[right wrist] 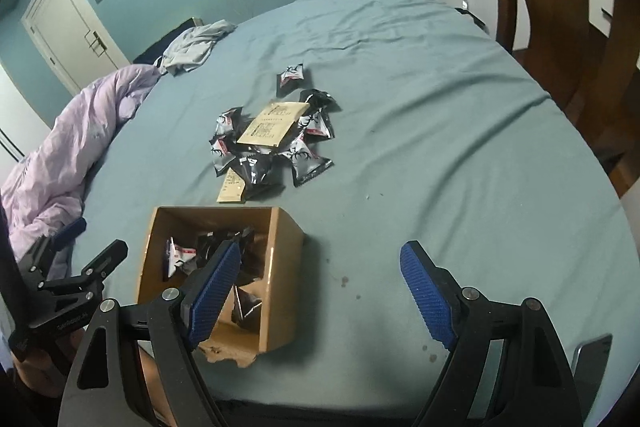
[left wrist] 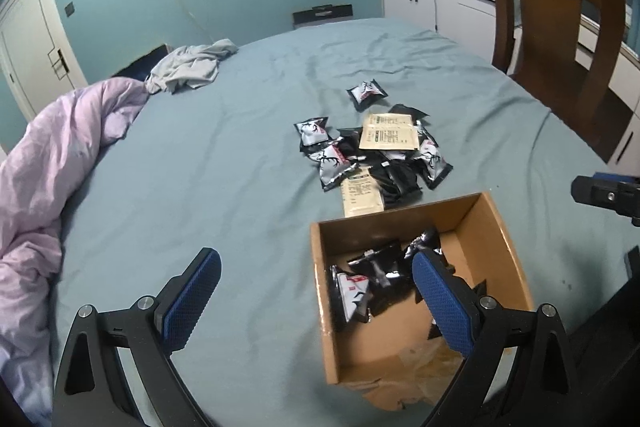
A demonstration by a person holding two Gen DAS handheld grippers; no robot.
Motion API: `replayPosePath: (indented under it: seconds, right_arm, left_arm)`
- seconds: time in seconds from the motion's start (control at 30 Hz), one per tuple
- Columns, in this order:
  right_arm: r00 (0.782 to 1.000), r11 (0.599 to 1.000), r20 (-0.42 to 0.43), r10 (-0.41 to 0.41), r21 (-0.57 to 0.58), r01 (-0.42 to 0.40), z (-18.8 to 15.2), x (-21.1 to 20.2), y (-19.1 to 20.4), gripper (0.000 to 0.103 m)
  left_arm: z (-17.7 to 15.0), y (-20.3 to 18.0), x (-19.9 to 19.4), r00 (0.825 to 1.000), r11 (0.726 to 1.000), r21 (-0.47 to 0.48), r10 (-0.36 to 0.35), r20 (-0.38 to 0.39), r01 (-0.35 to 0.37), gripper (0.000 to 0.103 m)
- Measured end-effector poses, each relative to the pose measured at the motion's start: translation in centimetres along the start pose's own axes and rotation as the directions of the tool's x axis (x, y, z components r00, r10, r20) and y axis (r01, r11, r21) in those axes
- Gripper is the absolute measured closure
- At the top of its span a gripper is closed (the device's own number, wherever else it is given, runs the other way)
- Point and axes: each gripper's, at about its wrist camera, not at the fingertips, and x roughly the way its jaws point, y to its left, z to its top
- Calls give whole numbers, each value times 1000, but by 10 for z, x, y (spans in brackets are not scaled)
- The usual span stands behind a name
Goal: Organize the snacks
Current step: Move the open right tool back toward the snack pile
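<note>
- Progress roughly partway: few black snack packets (left wrist: 372,279) already inside cardboard box (left wrist: 496,227).
- Left to do: pile of packets (right wrist: 272,143) plus two beige sachets (right wrist: 272,125) on bed sheet (right wrist: 440,107), just beyond box; one stray packet (left wrist: 366,93) farther past box.
- Left gripper (left wrist: 316,297) hovering over box's left edge, jaws wide apart, empty.
- Right gripper (right wrist: 320,291) above box's right side, jaws spread, holding nothing.

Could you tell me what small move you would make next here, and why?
Probably reach the right gripper, open and empty, forward to the nearest black packet in the pile beyond the cardboard box. The box already holds a few packets, while most lie loose on the bed. The left gripper is also open and empty.
</note>
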Motion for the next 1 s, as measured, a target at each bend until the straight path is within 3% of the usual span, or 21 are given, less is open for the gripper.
replayPosePath:
  seconds: [0.47, 1.0]
  right_arm:
    - [1000, 1000, -23, 16, 16, -16, 15, 32, -5, 21]
    - [994, 996, -109, -21, 88, 31, 46, 77, -15, 21]
  left_arm:
    - [5, 1, 17, 996, 997, -64, -55, -66, 51, 5]
    - [8, -8, 19, 989, 991, -50, -124, -84, 120, 5]
